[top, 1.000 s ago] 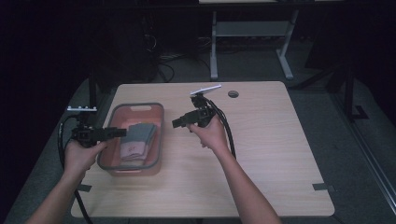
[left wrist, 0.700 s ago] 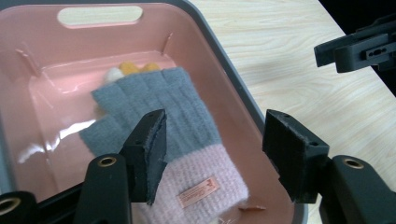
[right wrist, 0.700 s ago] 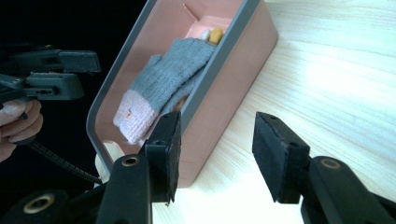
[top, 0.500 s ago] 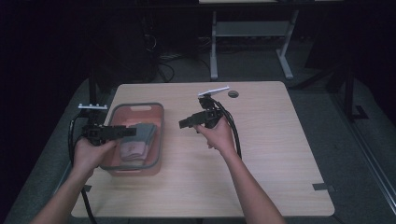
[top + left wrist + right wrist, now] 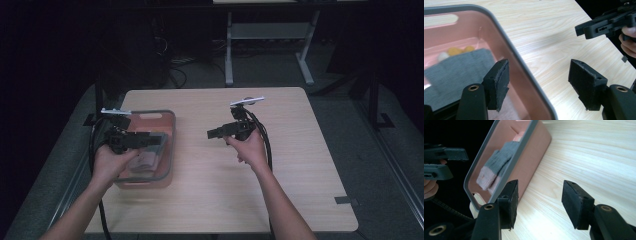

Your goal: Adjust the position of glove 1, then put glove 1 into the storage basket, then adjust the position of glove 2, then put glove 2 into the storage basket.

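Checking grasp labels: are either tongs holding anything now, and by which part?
Nothing is held. Left tongs have just been opening, straddling the pink bin's rim without touching it. Right tongs have also just been opening, over bare table.

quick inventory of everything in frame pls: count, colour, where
table: 1, light wood, centre of the high view
bin: 1, pink with a grey rim, on the table's left part
sock: 1 seen, grey with a pale pink end, lying in the bin
small round things: yellow-orange and one white, count unclear, in the bin beyond the sock
small dark disc: 1, near the table's far edge
white frame: 1, on the floor beyond the table
left gripper: 1, black, above the bin, jaws open and just been opening, nothing between them
right gripper: 1, black, above the table's middle, jaws open and just been opening, nothing between them
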The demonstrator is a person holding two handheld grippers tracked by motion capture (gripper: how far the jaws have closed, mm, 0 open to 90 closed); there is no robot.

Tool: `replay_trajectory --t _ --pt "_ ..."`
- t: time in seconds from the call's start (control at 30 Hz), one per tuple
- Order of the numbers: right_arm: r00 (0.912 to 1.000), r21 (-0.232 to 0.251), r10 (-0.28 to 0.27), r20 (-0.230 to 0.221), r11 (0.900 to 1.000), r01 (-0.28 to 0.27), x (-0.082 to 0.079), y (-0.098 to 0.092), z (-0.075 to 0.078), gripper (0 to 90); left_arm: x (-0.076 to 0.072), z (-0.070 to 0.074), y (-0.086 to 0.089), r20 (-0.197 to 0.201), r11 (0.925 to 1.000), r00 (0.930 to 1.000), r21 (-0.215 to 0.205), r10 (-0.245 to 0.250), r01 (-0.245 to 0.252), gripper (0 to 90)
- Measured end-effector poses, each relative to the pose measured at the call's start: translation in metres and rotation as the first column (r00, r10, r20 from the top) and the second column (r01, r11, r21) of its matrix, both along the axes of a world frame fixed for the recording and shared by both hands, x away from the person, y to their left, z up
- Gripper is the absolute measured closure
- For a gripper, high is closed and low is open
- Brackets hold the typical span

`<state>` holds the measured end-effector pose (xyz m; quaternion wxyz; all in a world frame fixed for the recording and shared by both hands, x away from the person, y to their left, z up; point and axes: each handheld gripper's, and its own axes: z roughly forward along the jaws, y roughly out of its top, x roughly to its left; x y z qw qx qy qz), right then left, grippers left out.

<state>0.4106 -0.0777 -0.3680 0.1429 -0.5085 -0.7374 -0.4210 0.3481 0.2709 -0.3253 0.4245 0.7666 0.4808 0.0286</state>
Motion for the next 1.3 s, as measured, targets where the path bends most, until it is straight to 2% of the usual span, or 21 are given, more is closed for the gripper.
replay_trajectory --t 0.07,0.37,0.43,0.73,1.3 --pt "0.9999 -0.003 -0.01 -0.005 1.0 0.01 -0.002 -0.009 -0.003 46.7 0.002 0.001 -0.009 0.0 0.9998 0.9998 -0.003 -0.019 0.019 33.1" --pt "0.9995 -0.007 -0.03 -0.007 1.0 0.03 -0.005 -0.026 -0.008 43.9 0.002 0.001 -0.032 0.002 0.9978 0.998 -0.02 -0.064 0.064 32.9" --pt "0.9994 -0.014 -0.029 -0.018 0.999 0.029 -0.005 -0.028 -0.009 43.5 0.002 0.001 -0.035 0.004 0.997 0.9972 -0.017 -0.075 0.075 32.9" --pt "0.9993 -0.014 -0.037 -0.009 0.999 0.037 -0.008 -0.037 -0.01 43.1 0.0 0.0 -0.047 0.004 0.995 0.9951 -0.018 -0.098 0.098 32.7" --pt "0.9962 -0.015 -0.082 -0.03 0.997 0.082 -0.013 -0.066 -0.019 42.4 0.002 -0.003 -0.071 0.0 0.9897 0.9899 -0.019 -0.142 0.142 31.9"
